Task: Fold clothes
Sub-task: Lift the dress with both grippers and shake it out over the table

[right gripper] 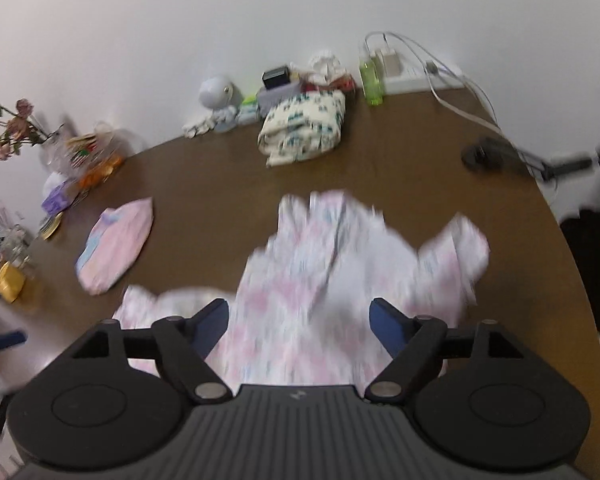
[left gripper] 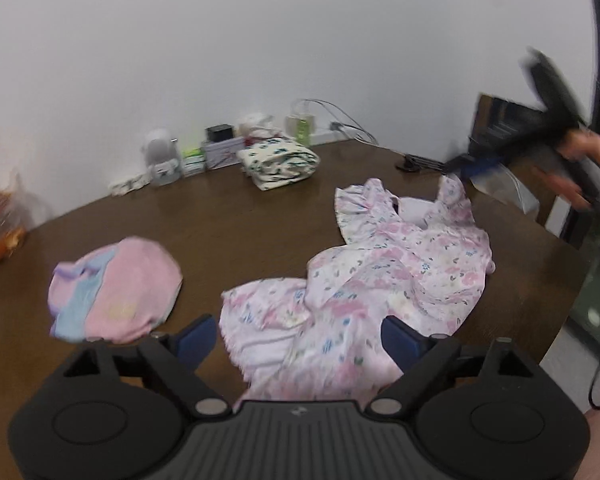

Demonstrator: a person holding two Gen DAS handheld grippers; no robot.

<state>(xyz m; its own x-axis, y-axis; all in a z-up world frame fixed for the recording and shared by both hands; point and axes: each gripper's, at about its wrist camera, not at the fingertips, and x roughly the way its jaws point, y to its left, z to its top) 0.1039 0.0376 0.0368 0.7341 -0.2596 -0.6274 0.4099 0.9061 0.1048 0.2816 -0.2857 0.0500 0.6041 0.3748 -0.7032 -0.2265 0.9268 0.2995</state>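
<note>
Left gripper (left gripper: 296, 338) jaws wide apart, hovering over the near hem of the floral dress (left gripper: 384, 264), not gripping it. Right gripper (right gripper: 300, 320) also spread apart above the same dress, nothing between the pads. Dress lies crumpled on the brown table (left gripper: 228, 224), right of centre. Pink folded garment (left gripper: 114, 290) sits to its left, cream patterned bundle (left gripper: 280, 164) near the wall

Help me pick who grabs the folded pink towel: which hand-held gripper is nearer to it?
Left. The left hand-held gripper hovers just beside the pink towel; the right hand-held gripper sits over the floral dress, farther off.
</note>
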